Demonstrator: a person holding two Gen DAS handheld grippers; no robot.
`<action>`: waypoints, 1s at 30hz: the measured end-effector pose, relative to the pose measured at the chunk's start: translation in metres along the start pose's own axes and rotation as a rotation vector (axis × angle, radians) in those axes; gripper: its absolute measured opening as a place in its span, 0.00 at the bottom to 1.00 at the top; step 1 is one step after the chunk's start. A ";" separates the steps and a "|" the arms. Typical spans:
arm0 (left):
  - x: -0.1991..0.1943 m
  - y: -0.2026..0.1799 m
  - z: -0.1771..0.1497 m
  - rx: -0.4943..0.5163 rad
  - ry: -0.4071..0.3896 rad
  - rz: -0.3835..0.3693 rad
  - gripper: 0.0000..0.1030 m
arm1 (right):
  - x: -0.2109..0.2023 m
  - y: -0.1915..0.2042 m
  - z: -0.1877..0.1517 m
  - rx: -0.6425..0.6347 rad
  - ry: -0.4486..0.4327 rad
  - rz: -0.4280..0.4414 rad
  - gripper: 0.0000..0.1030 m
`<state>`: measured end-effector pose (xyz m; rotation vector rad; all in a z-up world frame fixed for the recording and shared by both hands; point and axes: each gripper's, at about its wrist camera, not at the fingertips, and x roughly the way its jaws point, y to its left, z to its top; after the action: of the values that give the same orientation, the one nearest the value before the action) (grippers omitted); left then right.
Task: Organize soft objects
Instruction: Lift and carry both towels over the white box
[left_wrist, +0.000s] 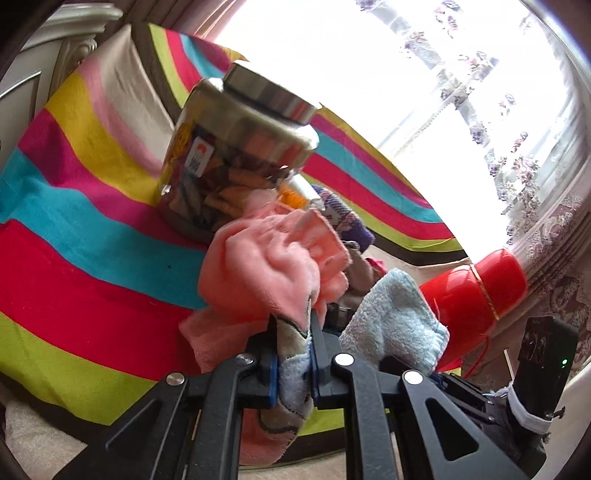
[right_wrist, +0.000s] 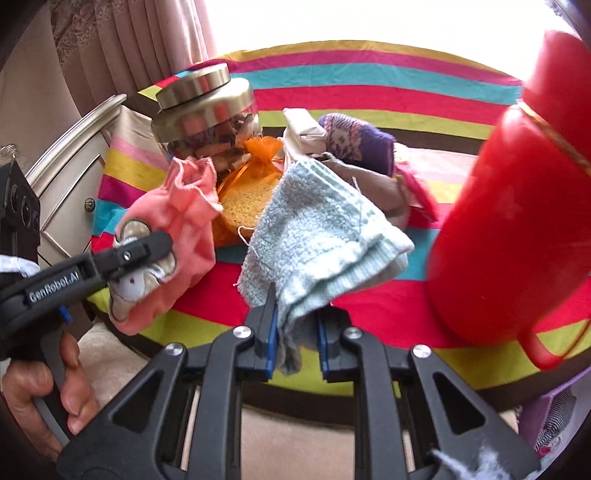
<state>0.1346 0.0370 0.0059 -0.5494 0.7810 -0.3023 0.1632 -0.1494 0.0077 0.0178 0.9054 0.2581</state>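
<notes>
Left gripper (left_wrist: 293, 325) pinches a fluffy pink towel (left_wrist: 266, 266) (cartoon patch); right gripper (right_wrist: 295, 314) clamps a pale-blue terry cloth (right_wrist: 321, 229).

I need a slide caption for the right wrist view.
Right gripper holds a light blue towel; left gripper holds a pink cloth over the striped blanket.

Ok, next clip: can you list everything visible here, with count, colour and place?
pink fleece cloth: one, pink, held left of centre.
light blue terry cloth: one, pale blue, held centre.
glass jar with metal lid: one, clear and silver, back left.
orange mesh pouch: one, orange, beside jar.
purple knitted item: one, purple-white, back centre.
red plastic cup: one, red, right.
striped blanket: one, multicolour, underneath.
left gripper: grips pink cloth.
right gripper: cloth between fingers.
</notes>
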 end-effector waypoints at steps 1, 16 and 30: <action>-0.003 -0.003 -0.001 0.006 -0.005 -0.006 0.12 | -0.005 -0.001 -0.001 0.002 -0.006 -0.003 0.20; -0.013 -0.093 -0.033 0.124 0.048 -0.128 0.12 | -0.082 -0.046 -0.044 0.095 -0.040 -0.080 0.20; -0.009 -0.172 -0.067 0.265 0.125 -0.218 0.12 | -0.152 -0.114 -0.093 0.201 -0.062 -0.161 0.20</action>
<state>0.0695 -0.1236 0.0707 -0.3677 0.7879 -0.6369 0.0257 -0.3034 0.0536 0.1381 0.8631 0.0159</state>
